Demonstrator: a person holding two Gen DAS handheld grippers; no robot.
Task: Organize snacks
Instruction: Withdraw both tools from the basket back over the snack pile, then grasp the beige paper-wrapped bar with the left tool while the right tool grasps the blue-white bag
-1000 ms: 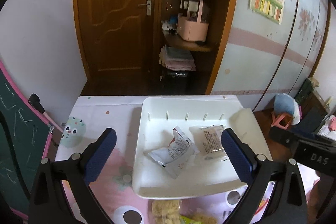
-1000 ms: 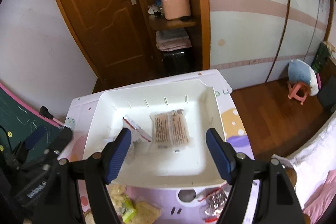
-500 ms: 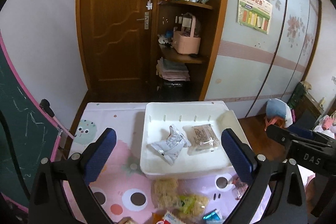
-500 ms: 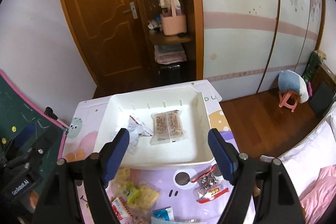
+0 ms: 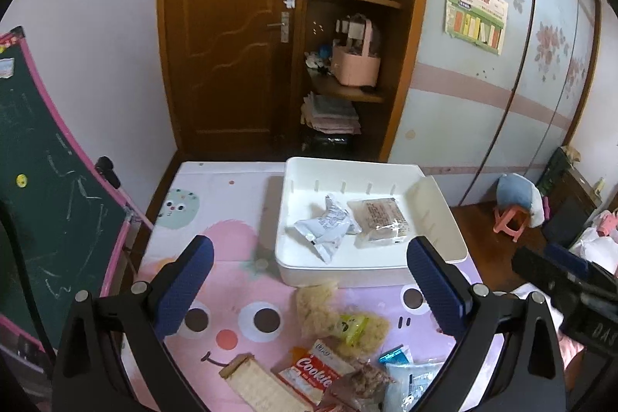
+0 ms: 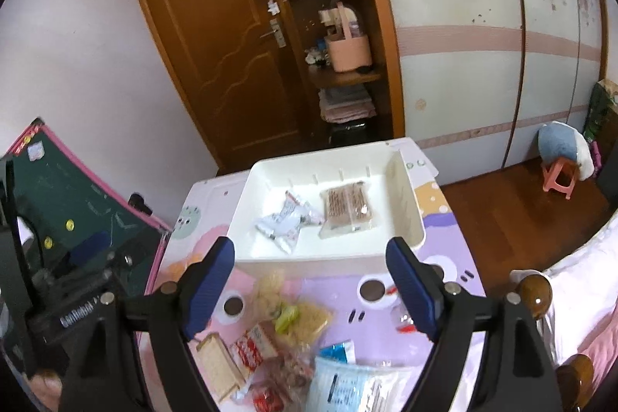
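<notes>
A white tray (image 5: 370, 271) (image 6: 409, 207) sits at the far end of a pink cartoon table mat. Inside it lie a crumpled white packet (image 5: 326, 224) (image 6: 286, 221) and a clear-wrapped brown cake (image 5: 382, 219) (image 6: 347, 209). Loose snacks are heaped near the table's front: a red Cookie pack (image 5: 314, 373) (image 6: 253, 342), a wafer pack (image 5: 258, 385) (image 6: 218, 360), yellow-green crisp bags (image 5: 340, 319) (image 6: 293, 311) and a pale blue bag (image 6: 355, 389). My left gripper (image 5: 309, 286) hangs open above the mat, holding nothing. My right gripper (image 6: 311, 284) is open, its jaws still opening, nothing between them.
A green chalkboard (image 5: 34, 180) with a pink frame leans at the table's left edge. Behind the table stand a wooden door (image 5: 224, 37) and open shelves with a pink basket (image 5: 355, 64). A pink stool (image 6: 558, 176) and bedding sit to the right.
Both grippers have pulled back and risen from the tray, so the snack heap at the front has come into view. The right gripper's jaws have spread a little wider.
</notes>
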